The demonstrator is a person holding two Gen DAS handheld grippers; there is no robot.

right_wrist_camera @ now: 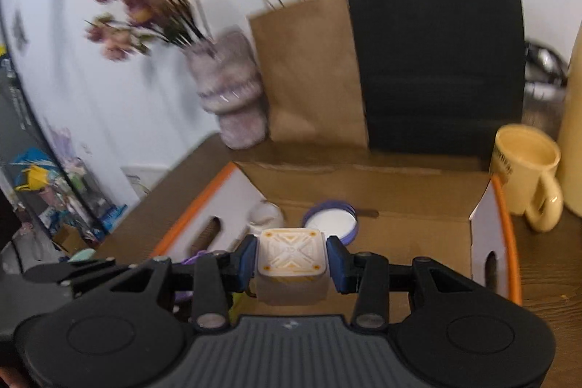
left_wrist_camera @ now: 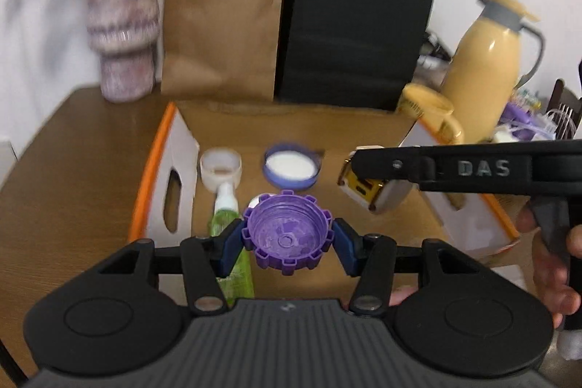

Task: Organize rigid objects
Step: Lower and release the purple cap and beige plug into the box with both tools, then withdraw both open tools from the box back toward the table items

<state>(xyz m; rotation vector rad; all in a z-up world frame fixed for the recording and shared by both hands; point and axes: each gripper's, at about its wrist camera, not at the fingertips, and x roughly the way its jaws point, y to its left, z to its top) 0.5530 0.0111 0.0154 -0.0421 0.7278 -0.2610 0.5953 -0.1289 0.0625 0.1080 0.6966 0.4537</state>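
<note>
Your left hand-held gripper (left_wrist_camera: 287, 239) pinches the purple cap (left_wrist_camera: 287, 233), right hand-held gripper (right_wrist_camera: 291, 260) the cube (right_wrist_camera: 290, 264) — crowding over the box (left_wrist_camera: 291, 130) risks a collision.

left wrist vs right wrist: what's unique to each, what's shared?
Left wrist only: left gripper shut on the purple cap, green bottle, white cup, thermos.
Right wrist only: shelf clutter at left.
Both: right gripper shut on the white-and-gold cube, cardboard box, purple lid, vase, paper bags, yellow mug.
</note>
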